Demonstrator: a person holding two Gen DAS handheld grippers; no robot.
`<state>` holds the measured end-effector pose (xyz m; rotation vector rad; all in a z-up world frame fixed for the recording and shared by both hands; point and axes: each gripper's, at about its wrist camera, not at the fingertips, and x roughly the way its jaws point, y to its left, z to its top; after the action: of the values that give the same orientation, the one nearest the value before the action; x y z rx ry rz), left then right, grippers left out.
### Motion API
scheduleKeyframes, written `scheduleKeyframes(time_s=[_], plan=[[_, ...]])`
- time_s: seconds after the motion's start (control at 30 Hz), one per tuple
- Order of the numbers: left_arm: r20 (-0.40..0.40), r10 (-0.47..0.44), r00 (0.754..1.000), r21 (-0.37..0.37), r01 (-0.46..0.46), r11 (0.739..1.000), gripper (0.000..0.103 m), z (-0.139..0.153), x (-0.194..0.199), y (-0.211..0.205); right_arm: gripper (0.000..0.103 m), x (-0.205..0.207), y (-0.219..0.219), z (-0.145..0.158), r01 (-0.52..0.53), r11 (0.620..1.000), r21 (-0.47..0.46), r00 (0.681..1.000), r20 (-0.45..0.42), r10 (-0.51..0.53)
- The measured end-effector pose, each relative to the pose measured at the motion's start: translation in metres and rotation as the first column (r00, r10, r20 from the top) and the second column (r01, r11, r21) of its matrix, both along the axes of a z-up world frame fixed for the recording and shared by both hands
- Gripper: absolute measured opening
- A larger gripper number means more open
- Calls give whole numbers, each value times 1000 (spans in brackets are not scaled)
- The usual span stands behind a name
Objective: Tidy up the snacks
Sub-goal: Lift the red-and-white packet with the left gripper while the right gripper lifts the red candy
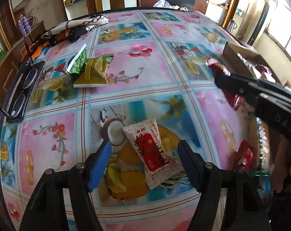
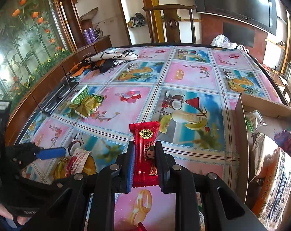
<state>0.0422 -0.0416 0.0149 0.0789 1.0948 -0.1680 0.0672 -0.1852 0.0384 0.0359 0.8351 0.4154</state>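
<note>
Clamping the red snack packet [image 2: 145,152] between its two pads, my right gripper [image 2: 145,165] tilts downward over the patterned tablecloth [image 2: 193,77], the packet standing upright at the centre of the right wrist frame and lifted clear of the cloth. A cardboard box [image 2: 260,104] holding other bags sits at the right edge. My left gripper [image 1: 143,161] points steeply down at the lower middle of its own frame, jaws spread wide — the white-and-red snack packet [image 1: 153,154] lies flat on the cloth between the fingers, untouched by either pad. Two green snack packets [image 1: 89,69] rest together in the upper left, near a pair of glasses [image 1: 22,92] at the table's left edge.
</note>
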Motion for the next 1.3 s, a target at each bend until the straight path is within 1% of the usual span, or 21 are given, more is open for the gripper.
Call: scheduleKeyframes(time_s=[0.07,0.13,0.17,0.2,0.23,0.27,0.4,0.57,0.7,0.97,1.07,1.13,1.17,1.2,1.27,1.3], plan=[[9,-4,1000,32,3,999,70,-2,0,-3,21,-1,0,1,-6,1000,3,1000,1,6],[23,-9,1000,33,9,999,62,-1,-1,-5,21,-2,0,1,-5,1000,1,1000,4,5],[31,-13,999,32,12,999,54,-1,-2,-5,21,-2,0,1,-6,1000,4,1000,3,6],[38,-15,999,32,14,999,49,0,-3,-5,21,-2,0,1,-6,1000,5,1000,3,6],[45,-15,999,31,14,999,47,0,-2,-6,21,-2,-1,1,-4,1000,7,1000,4,3],[51,-16,999,30,14,999,40,0,-2,-6,21,-2,-1,2,-1,1000,8,1000,6,1],[75,-23,997,36,20,999,32,1,-2,-8,21,-3,-3,3,2,1000,17,1000,10,-3],[109,-22,994,35,18,999,32,-1,0,-13,21,-4,-4,6,5,1000,26,1000,17,-5],[129,9,992,8,-10,1000,32,-1,5,-13,21,-4,-7,7,14,999,29,1000,23,-15],[151,7,989,24,-11,1000,33,-3,6,-19,21,-4,-9,7,22,999,23,999,28,-22],[151,10,989,29,-15,999,36,-3,6,-19,21,-3,-10,7,24,999,25,999,27,-24],[140,15,990,25,-19,999,40,-3,7,-17,21,-3,-11,6,26,999,25,999,26,-27],[135,24,991,21,-27,999,44,-3,6,-15,21,-3,-11,6,28,999,25,999,26,-28],[132,22,991,20,-25,1000,45,-3,5,-14,21,-3,-11,6,28,999,24,999,26,-29],[133,16,991,23,-19,1000,44,-2,3,-13,21,-3,-11,6,29,999,22,999,27,-29],[133,10,991,20,-13,1000,36,-2,2,-14,21,-4,-11,7,28,999,23,999,29,-29]])
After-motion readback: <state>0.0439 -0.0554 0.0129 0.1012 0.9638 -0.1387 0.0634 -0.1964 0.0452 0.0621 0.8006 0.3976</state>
